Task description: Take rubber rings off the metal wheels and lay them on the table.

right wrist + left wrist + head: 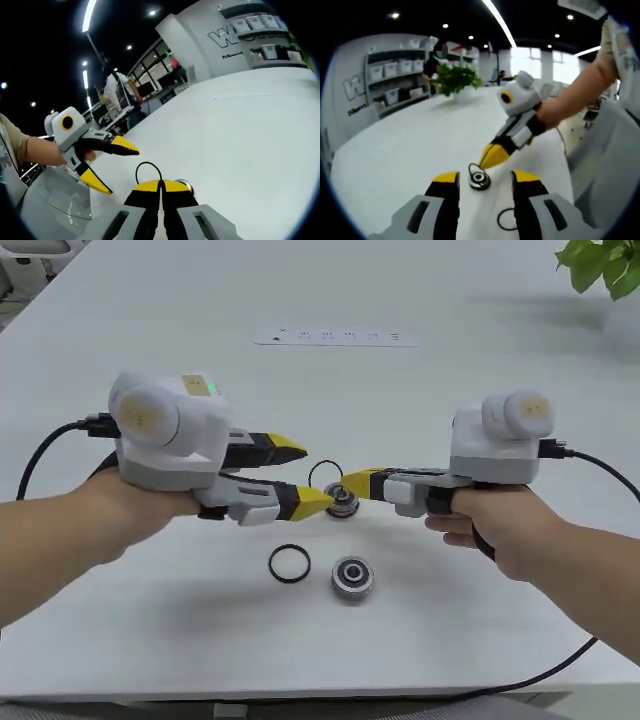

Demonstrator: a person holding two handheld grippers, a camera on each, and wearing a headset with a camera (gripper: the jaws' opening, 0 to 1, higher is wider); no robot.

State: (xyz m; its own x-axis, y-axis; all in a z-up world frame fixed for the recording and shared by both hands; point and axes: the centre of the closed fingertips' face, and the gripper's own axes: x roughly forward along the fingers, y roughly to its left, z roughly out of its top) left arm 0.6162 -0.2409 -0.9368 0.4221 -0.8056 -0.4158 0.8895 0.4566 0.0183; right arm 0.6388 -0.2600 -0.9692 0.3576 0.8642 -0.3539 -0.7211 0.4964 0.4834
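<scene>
A small metal wheel (344,503) sits on the white table (420,390) between my two grippers. A thin black rubber ring (324,475) stands up from it as a loop, and my right gripper (353,484) is shut on this ring (148,171). The wheel (185,184) peeks out just past its closed jaws. My left gripper (312,476) is open, its yellow tips on either side of the wheel (479,180) without touching it. Nearer me a second wheel (352,577) stands bare, with a loose ring (289,563) lying flat to its left.
A white power strip (335,336) lies at the far middle of the table. A potted plant (600,265) stands at the far right corner. Black cables trail from both grippers toward the table's front edge.
</scene>
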